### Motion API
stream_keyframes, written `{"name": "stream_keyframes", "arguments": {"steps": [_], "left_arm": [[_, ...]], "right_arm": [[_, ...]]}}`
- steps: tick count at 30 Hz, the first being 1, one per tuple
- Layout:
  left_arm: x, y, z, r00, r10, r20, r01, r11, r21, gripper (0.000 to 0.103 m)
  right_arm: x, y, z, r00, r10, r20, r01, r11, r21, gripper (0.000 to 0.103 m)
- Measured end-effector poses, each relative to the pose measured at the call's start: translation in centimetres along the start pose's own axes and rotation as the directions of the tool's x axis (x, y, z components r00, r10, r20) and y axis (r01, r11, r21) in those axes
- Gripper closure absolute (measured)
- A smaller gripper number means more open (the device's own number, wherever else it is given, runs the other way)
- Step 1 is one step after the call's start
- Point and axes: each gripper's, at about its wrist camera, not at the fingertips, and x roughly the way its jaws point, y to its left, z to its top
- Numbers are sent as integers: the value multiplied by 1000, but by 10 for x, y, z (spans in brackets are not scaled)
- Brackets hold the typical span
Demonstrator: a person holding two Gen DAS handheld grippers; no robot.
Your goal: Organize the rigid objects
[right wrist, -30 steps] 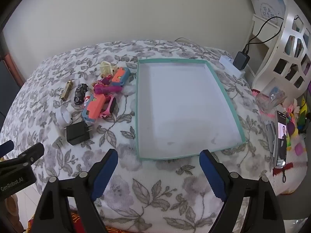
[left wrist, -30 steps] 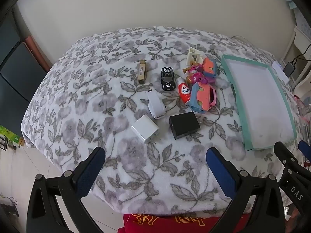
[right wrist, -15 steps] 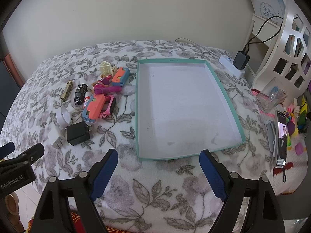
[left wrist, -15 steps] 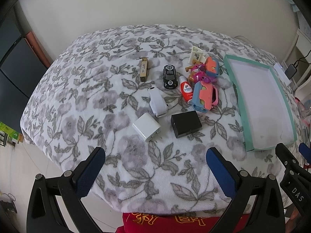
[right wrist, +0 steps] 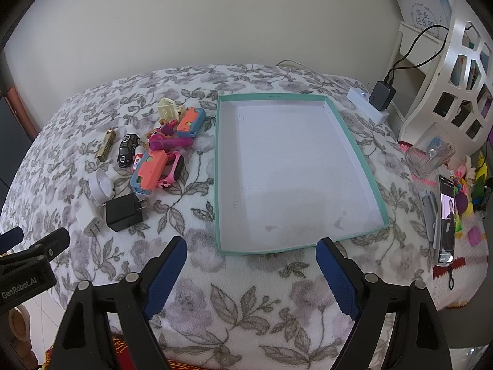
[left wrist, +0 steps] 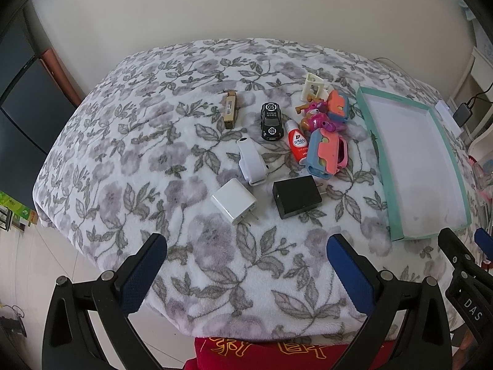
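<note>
A plain cream wall (right wrist: 191,18) rises behind a surface draped in a grey floral blanket (left wrist: 129,166), with a white cut-out shelf unit (right wrist: 462,71) at the right and pale floor tiles (left wrist: 27,262) below left.

The red cloth (left wrist: 277,351) is running off the left wrist view's bottom edge, its gold lettering cut off. The white charger (right wrist: 89,220) is lying partly hidden behind the black charger (right wrist: 123,212) in the right wrist view. The phone (right wrist: 446,219) screen is showing a picture too small to make out.
</note>
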Motion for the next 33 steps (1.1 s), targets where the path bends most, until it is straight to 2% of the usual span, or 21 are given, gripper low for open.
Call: {"name": "stream_keyframes", "arguments": {"steps": [33], "left_arm": [[4, 2, -2, 1000, 3, -9, -3, 1000, -12, 0]], "right_arm": [[1, 0, 0, 1000, 2, -1, -2, 1000, 1, 15]]}}
